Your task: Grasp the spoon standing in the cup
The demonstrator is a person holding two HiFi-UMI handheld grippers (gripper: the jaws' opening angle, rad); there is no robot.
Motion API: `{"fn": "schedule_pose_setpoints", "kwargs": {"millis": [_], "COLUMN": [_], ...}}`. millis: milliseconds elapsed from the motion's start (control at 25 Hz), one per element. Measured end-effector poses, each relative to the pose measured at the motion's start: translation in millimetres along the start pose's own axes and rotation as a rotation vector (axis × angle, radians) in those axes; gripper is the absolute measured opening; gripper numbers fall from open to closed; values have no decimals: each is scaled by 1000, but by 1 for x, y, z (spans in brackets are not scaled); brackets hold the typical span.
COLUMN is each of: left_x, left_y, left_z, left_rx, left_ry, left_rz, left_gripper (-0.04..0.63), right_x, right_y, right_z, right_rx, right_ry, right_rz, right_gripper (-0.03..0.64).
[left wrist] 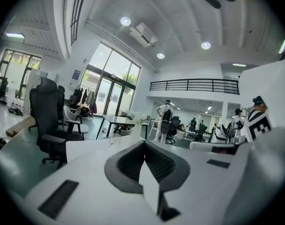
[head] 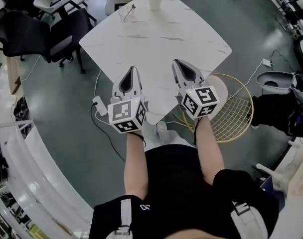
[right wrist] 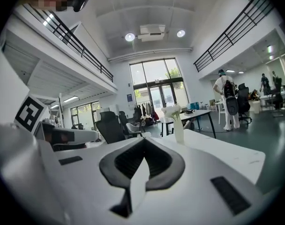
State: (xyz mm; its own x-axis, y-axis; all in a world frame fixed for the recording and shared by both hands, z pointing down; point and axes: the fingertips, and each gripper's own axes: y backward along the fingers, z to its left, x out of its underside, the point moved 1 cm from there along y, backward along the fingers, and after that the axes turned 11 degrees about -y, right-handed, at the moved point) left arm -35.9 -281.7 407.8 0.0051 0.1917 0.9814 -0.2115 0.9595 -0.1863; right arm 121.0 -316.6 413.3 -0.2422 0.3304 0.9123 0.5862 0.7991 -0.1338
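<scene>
Well, the left claw [head: 131, 76] and the right claw [head: 181, 68] are both shut tight and empty over the near worktop [head: 156, 54] corner, because the spoon [head: 131, 8] in its cup [head: 125, 14] stands at the far side.

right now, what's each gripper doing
left gripper: closed, empty
right gripper: closed, empty
</scene>
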Motion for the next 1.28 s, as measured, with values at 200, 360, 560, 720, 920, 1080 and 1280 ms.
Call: {"fn": "schedule_pose_setpoints", "kwargs": {"millis": [200, 360, 560, 720, 920, 1080, 1280], "left_x": [7, 13, 24, 29, 33, 47, 54], "left_y": [-33, -52, -72, -84, -100, -113, -130], "left_z": [11, 36, 57, 71, 84, 101, 121], "left_rx": [31, 18, 19, 19, 27, 23, 14], "left_ry": [17, 48, 71, 106, 130, 152, 168], "left_rz": [23, 38, 64, 82, 94, 122, 137], "left_gripper": [15, 15, 15, 15, 15, 15, 15], "right_x": [1, -1, -2, -5, -3, -3, -15], "right_y": [-30, -79, -129, -160, -204, -243, -293], "right_z": [-11, -5, 1, 4, 2, -8, -24], "right_rx": [19, -18, -62, -97, -151, -152, -144], "right_ry": [28, 96, 153, 184, 252, 260, 218], "right_rz": [28, 65, 97, 114, 167, 176, 160], "right_gripper": [7, 7, 7, 6, 8, 8, 8]}}
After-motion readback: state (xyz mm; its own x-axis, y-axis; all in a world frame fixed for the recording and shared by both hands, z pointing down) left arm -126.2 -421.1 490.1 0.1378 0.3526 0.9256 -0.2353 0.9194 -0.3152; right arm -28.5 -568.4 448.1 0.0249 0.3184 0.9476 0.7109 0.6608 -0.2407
